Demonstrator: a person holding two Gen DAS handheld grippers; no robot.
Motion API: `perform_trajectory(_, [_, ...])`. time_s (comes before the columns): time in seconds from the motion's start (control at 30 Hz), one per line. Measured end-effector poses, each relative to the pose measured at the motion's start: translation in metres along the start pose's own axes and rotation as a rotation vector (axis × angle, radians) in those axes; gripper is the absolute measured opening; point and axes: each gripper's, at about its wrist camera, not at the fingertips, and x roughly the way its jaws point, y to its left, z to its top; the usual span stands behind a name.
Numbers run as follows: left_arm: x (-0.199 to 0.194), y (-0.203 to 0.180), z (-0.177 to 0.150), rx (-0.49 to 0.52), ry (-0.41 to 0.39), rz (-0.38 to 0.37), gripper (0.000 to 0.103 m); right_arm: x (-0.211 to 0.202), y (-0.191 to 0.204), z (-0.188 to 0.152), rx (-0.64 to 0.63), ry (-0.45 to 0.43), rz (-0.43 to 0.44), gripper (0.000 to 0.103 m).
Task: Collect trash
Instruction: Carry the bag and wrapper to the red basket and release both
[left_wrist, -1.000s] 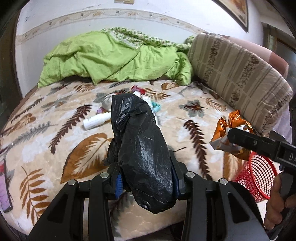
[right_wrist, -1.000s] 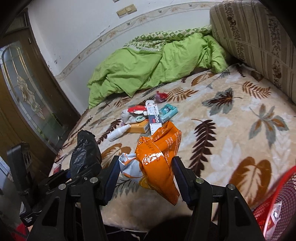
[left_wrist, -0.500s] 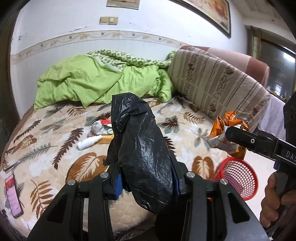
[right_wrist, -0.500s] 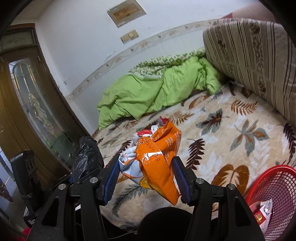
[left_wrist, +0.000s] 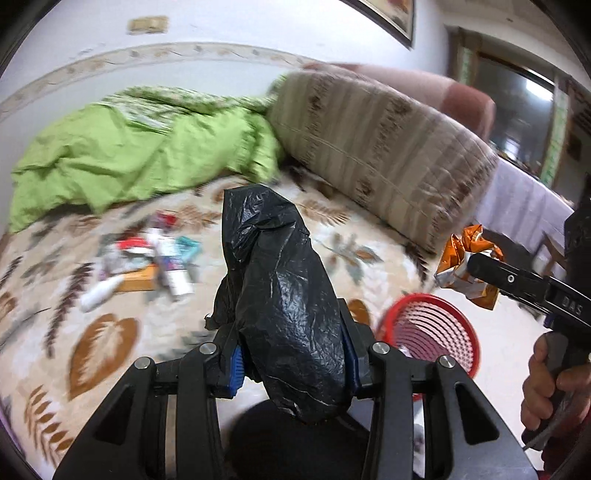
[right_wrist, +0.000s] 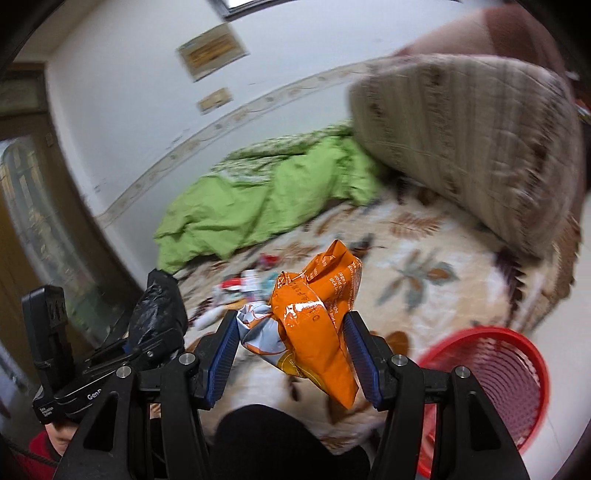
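While blurred, leaf-print bed (left_wrist: 110, 332) | litter pile (left_wrist: 162, 254) | red basket (right_wrist: 491, 373) beside.

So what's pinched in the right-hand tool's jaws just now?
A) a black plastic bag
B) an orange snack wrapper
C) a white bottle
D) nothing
B: the right tool has its blue jaws shut on a crumpled orange snack wrapper; the black bag is in the left tool.
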Motion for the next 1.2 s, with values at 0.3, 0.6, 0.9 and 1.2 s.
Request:
perform_trajectory(0.3, [0.073,-0.095,0.005,0.144,0.155,-0.242,0.040,-0.023,-0.092,-0.007,0.173,0.011,-0.178,0.061])
perform_trajectory(0.6, [0.135,-0.154,-0.009,0.224,0.300,-0.366,0.041,-0.028,-0.140,-0.012,0.260,0.039,-0.244,0.064])
perform_trajectory(0.9, [0.160,-0.158,-0.010,0.190,0.360,-0.383,0.070,-0.024,-0.164,-0.013,0.309,0.067,-0.266,0.068])
perform_trajectory(1.2, [0.134,-0.102,0.003,0.095,0.277,-0.291,0.070,-0.008,-0.151,0.000,0.282,0.067,-0.207,0.069])
